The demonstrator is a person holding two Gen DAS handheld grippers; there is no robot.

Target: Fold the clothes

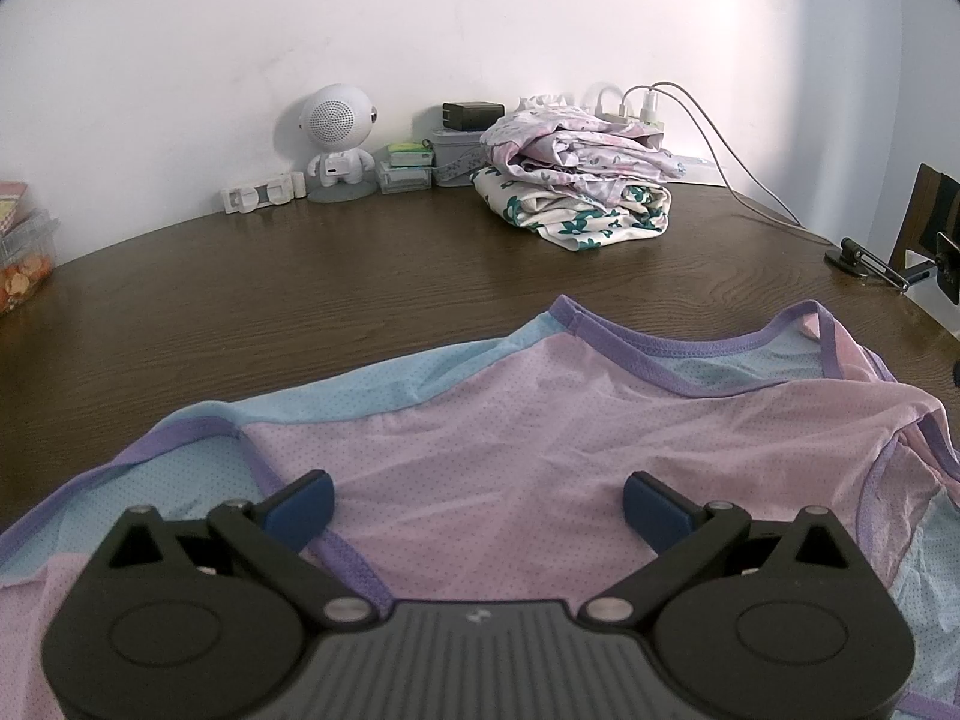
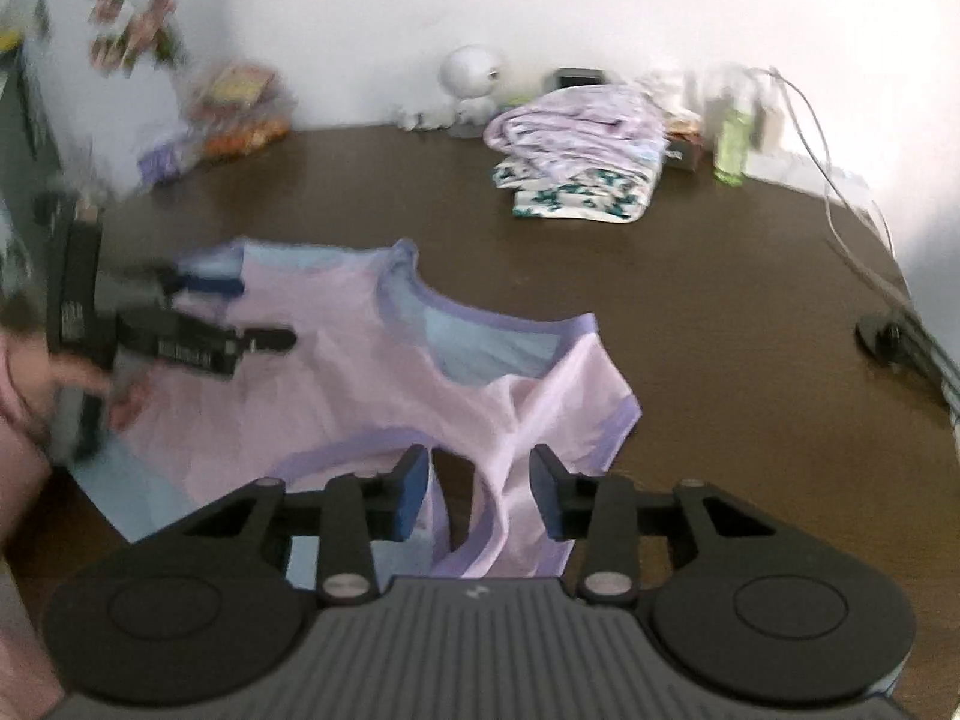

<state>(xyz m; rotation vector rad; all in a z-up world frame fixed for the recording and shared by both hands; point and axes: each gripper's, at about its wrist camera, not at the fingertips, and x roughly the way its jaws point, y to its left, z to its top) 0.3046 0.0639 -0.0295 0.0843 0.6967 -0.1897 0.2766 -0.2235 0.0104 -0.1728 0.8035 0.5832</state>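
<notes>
Pink mesh fabric with pale blue panels and purple binding fills the near part of both views: we see a sleeveless top (image 1: pixel 540 420) spread on the dark wood-grain worktop (image 1: pixel 300 276), its neckline turned toward the far wall. From the left wrist view, our left gripper (image 1: pixel 478 504) hangs just above the pink front of the top with its blue-padded fingers (image 1: pixel 306 495) set wide apart and no cloth between them; the purple edge of an armhole runs under the finger on the left of that view. From the right wrist view, which is blurred, our right gripper (image 2: pixel 480 492) is also spread open, though less widely, and a loop of the top's purple-bound strap lies in the gap between its fingers (image 2: pixel 414 492); we cannot tell whether either pad touches the cloth, but the jaws are not closed on it. In that same view the left gripper (image 2: pixel 210 312) shows at the left edge over the far shoulder of the top (image 2: pixel 372 372), held in a hand (image 2: pixel 36 396). Well apart from the top, toward the back of the worktop, sits a stack of folded clothes (image 1: pixel 576 174), lilac print above a white piece with teal flowers. Beside it along the wall stand a small white robot-shaped figure (image 1: pixel 336 138), a few small boxes (image 1: pixel 408 171), and white charging cables (image 1: pixel 720 144).
</notes>
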